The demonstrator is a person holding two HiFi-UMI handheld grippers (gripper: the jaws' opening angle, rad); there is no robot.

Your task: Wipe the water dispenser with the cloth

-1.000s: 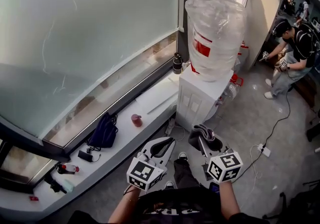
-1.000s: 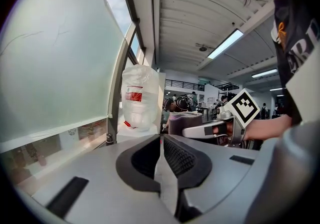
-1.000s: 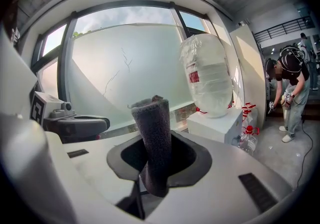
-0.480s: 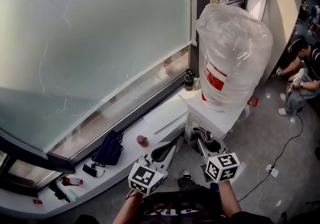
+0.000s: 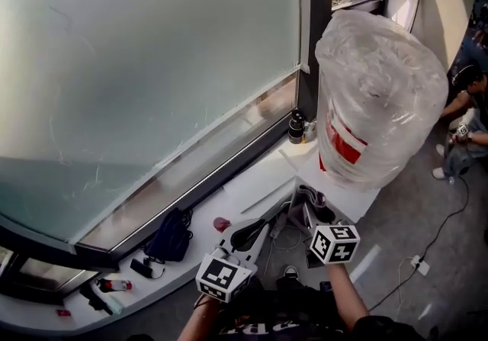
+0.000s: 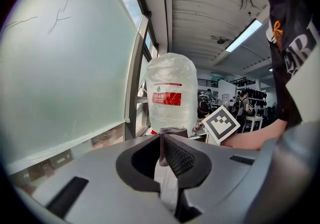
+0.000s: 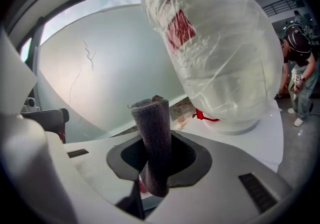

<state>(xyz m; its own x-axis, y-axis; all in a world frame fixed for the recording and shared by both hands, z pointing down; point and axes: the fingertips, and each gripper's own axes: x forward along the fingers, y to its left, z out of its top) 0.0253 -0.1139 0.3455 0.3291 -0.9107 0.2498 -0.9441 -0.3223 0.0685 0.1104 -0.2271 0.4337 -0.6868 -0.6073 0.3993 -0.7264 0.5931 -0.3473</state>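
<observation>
The white water dispenser (image 5: 352,196) stands by the window, carrying a big bottle (image 5: 381,95) wrapped in clear plastic with a red label. My right gripper (image 5: 306,208) is shut on a dark grey cloth (image 5: 309,198) at the dispenser's near top edge. In the right gripper view the cloth (image 7: 152,128) sticks up between the jaws of the gripper (image 7: 150,178), with the bottle (image 7: 215,47) and the dispenser's white top (image 7: 250,138) just beyond. My left gripper (image 5: 263,221) hangs left of the dispenser, jaws closed on nothing (image 6: 162,140). Its view shows the bottle (image 6: 172,92) ahead.
A white window sill (image 5: 191,255) runs along the frosted glass, holding a black bag (image 5: 169,236), a pink item (image 5: 221,223) and a dark bottle (image 5: 296,127). A person (image 5: 469,118) crouches at the far right. A power strip with a cable (image 5: 418,263) lies on the floor.
The dispenser and bottle have come much closer. Both grippers have moved forward, and the cloth now reaches the dispenser's top edge.
</observation>
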